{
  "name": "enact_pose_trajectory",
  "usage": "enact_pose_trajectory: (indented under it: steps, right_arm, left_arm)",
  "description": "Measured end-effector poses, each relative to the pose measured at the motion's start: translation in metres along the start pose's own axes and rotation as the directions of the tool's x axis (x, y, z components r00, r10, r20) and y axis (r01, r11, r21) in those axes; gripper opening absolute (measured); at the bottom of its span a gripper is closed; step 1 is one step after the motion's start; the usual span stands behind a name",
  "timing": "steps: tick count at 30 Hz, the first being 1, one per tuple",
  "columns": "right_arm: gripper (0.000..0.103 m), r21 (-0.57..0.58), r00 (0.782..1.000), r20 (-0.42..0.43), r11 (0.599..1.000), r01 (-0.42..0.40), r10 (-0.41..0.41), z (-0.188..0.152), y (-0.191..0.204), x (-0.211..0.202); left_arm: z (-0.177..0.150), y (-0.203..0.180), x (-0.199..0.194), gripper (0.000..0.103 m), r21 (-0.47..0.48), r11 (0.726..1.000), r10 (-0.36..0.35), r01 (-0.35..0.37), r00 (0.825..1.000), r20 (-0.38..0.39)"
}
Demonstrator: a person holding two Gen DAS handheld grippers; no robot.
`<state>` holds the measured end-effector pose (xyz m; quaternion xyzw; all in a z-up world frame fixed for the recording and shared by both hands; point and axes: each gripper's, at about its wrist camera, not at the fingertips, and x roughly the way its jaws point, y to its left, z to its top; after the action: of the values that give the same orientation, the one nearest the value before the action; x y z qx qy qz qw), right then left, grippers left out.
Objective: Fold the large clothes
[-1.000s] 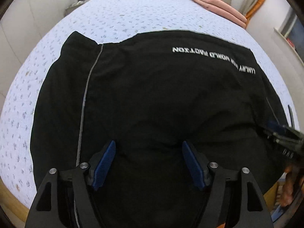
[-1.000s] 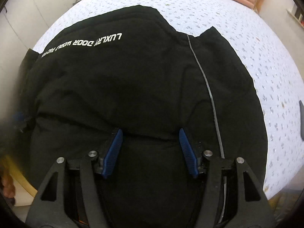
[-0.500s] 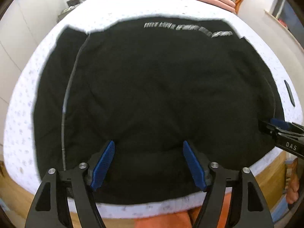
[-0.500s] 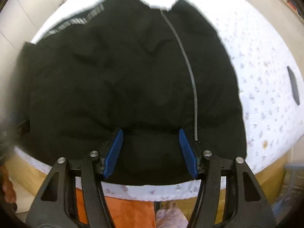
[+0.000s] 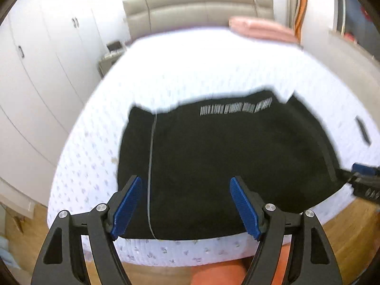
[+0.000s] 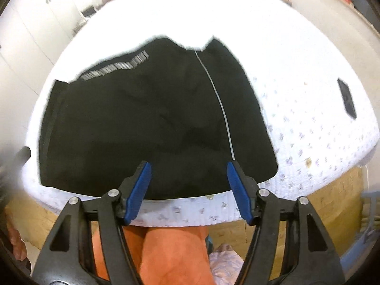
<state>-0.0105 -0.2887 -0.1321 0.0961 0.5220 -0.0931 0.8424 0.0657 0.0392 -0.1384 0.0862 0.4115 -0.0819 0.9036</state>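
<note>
Black fabric, the folded garment (image 5: 225, 166), lies flat near the foot edge of the white bed (image 5: 190, 66); from my left wrist, my left gripper (image 5: 186, 205) hangs above it, jaws spread, holding nothing. From my right wrist, my right gripper (image 6: 187, 191) likewise gapes empty over the garment's near hem.

**Garment on the bed's near half**

The garment (image 5: 213, 166) lies spread on the bed (image 5: 201, 66), its near hem along the bed's near edge at 6 o'clock. A phone-like slab (image 6: 347, 98) rests on the bed at the garment's 3 o'clock, well apart. Folded bedding (image 5: 261, 29) sits at the bed's far edge, toward 1 o'clock. Cupboards (image 5: 35, 71) stand at 9 o'clock.
</note>
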Motion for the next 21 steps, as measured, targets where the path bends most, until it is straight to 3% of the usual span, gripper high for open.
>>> enact_pose_trajectory:
  steps: [4,5,10,21]
  right_arm:
    - [0.078,-0.024,0.994,0.107,1.000,0.016,-0.014,0.007,0.016,-0.061]
    - [0.080,-0.030,0.991,0.130,0.999,0.018,-0.014,0.004,0.021,-0.070]
    - [0.084,-0.054,0.973,0.230,0.999,0.001,0.011,-0.001,0.044,-0.114]
    - [0.086,-0.078,0.947,0.320,0.997,0.026,0.001,-0.009,0.069,-0.153]
  left_arm:
    - [0.012,0.006,-0.070,0.079,-0.020,0.999,-0.037,0.039,0.994,0.102]
    - [0.020,-0.010,-0.078,0.079,-0.021,0.999,-0.033,0.036,0.993,0.117]
    - [0.022,-0.007,-0.143,0.079,-0.003,1.000,0.022,-0.021,0.977,0.214]
    - [0.022,0.007,-0.200,0.079,-0.063,0.998,0.043,-0.026,0.958,0.285]
